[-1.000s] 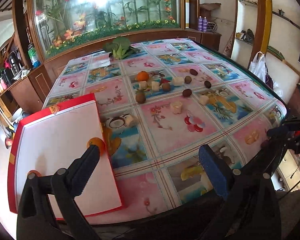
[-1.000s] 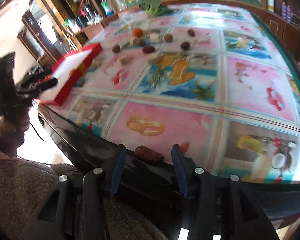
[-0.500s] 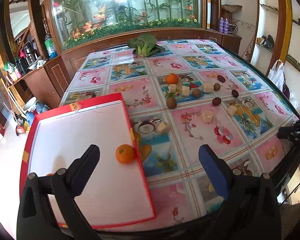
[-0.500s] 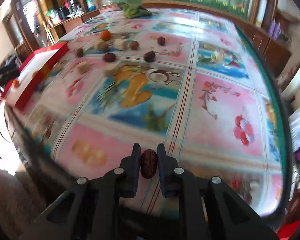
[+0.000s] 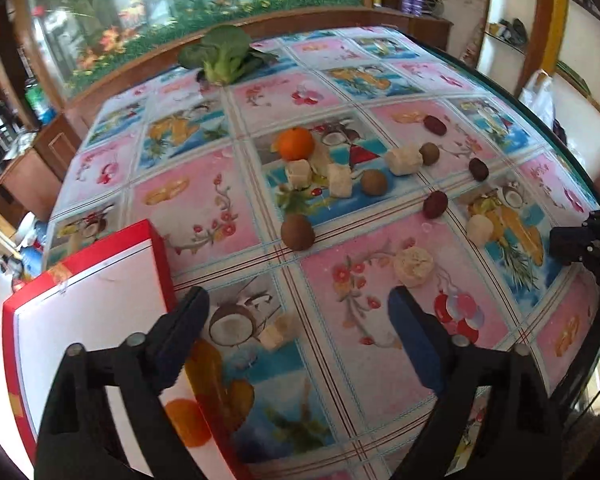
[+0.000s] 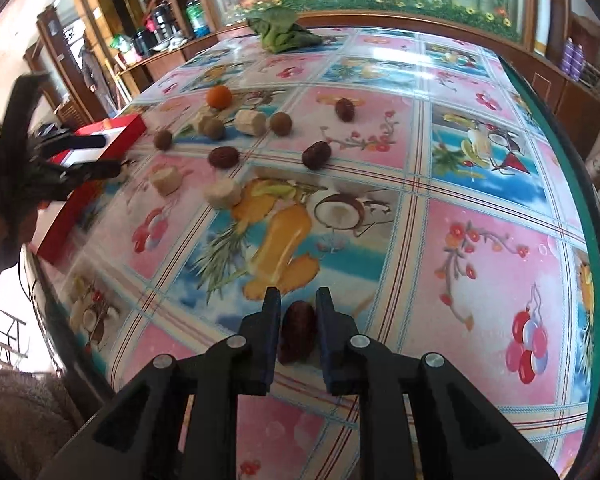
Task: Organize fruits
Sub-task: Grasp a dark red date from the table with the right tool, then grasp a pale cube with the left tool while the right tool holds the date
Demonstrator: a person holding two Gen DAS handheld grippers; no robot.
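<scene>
My right gripper (image 6: pixel 297 300) is shut on a dark red date (image 6: pixel 298 330) and holds it above the near part of the table. My left gripper (image 5: pixel 298 316) is open and empty, above the table beside the red-edged white tray (image 5: pixel 84 300); an orange (image 5: pixel 186 420) lies in the tray, partly hidden by my left finger. On the tablecloth lie another orange (image 5: pixel 296 143), brown round fruits (image 5: pixel 297 231), dark red dates (image 5: pixel 435 204) and pale banana pieces (image 5: pixel 413 262). The same spread shows in the right wrist view, with the orange (image 6: pixel 219 97) at the far left.
A green leafy vegetable (image 5: pixel 222 54) lies at the far end of the table. The red tray (image 6: pixel 112 136) and my left gripper (image 6: pixel 76 160) show at the left of the right wrist view. The table's dark edge (image 6: pixel 596 216) runs along the right.
My right gripper shut on the date at the table's front edge and carried it forward over the table. My left gripper moved forward and right, off the tray toward the fruit.
</scene>
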